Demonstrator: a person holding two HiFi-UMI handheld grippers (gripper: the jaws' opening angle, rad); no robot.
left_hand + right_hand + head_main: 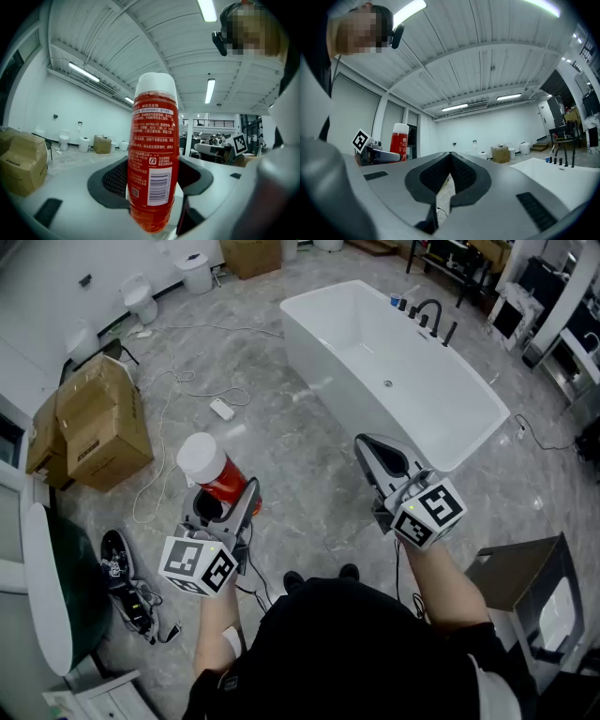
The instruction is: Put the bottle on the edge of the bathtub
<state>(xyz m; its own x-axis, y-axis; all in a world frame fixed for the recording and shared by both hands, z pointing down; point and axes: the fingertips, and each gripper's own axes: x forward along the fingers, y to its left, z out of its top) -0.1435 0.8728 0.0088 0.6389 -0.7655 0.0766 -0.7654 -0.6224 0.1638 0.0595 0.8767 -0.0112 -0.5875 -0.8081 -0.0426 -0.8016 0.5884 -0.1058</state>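
A red bottle (215, 475) with a white cap stands upright between the jaws of my left gripper (223, 504), which is shut on its lower body. In the left gripper view the bottle (153, 159) fills the middle, label and barcode facing the camera. My right gripper (377, 457) is shut and holds nothing; it points toward the near corner of the white bathtub (476, 442). In the right gripper view the bottle (398, 140) shows at the left and the bathtub's rim (562, 174) at the right. The tub lies ahead and to the right of both grippers.
Cardboard boxes (98, 423) sit at the left on the marble floor. A white cable with a plug (222, 409) trails between the boxes and the tub. A black faucet (429, 313) stands on the tub's far rim. An open box (525, 582) lies at the lower right.
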